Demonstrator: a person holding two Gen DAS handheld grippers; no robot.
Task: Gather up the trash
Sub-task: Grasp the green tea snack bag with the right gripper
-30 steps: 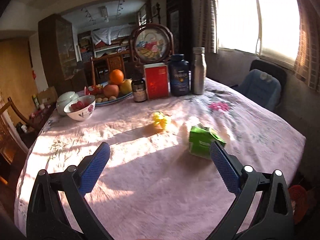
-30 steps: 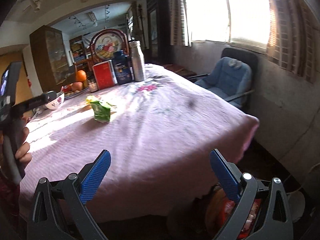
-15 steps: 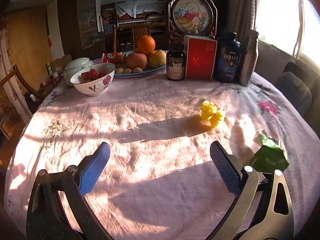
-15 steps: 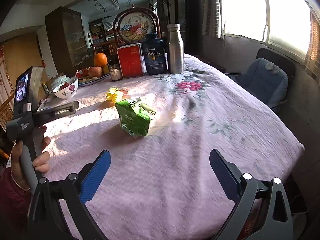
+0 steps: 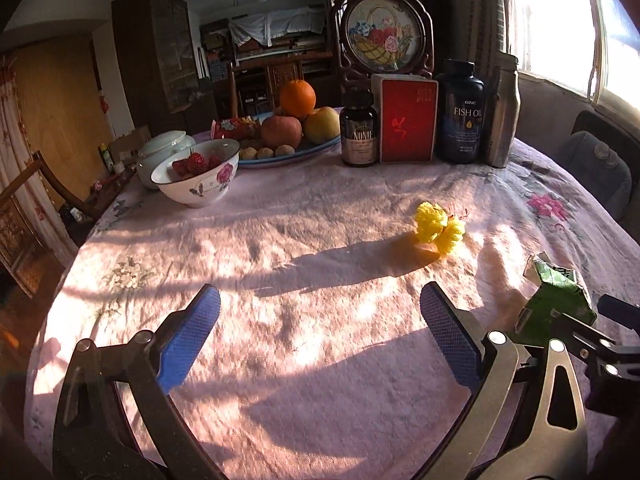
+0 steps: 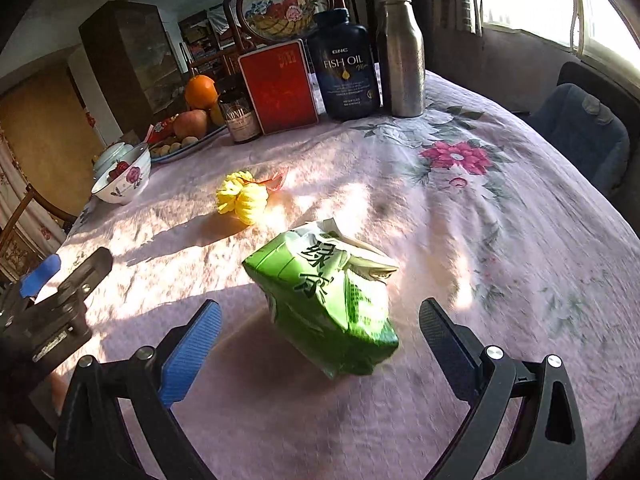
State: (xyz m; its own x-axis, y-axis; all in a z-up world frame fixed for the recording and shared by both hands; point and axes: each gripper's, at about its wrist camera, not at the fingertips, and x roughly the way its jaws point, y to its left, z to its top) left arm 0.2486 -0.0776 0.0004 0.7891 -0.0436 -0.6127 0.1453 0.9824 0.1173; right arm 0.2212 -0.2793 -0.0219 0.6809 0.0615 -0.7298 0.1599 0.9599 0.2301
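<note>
A crumpled green drink carton (image 6: 332, 304) stands tilted on the pink tablecloth, just ahead of my right gripper (image 6: 320, 344), whose jaws stand open on either side of it without touching. The carton (image 5: 556, 304) also shows at the right edge of the left wrist view. A yellow crumpled wrapper (image 6: 242, 198) (image 5: 438, 228) lies further back, with a bit of red wrapper beside it. My left gripper (image 5: 320, 340) is open over bare cloth, with nothing between its fingers.
At the table's back stand a fish oil bottle (image 6: 348, 68), steel flask (image 6: 400, 48), red box (image 6: 280, 88), dark jar (image 5: 359, 132), fruit plate (image 5: 288, 148) and a strawberry bowl (image 5: 196, 176). A blue chair (image 6: 580, 136) sits at the right.
My right gripper has moved forward to the green carton, which now sits between its open jaws. My left gripper drifted slightly closer to the table; the right gripper now shows at its right edge.
</note>
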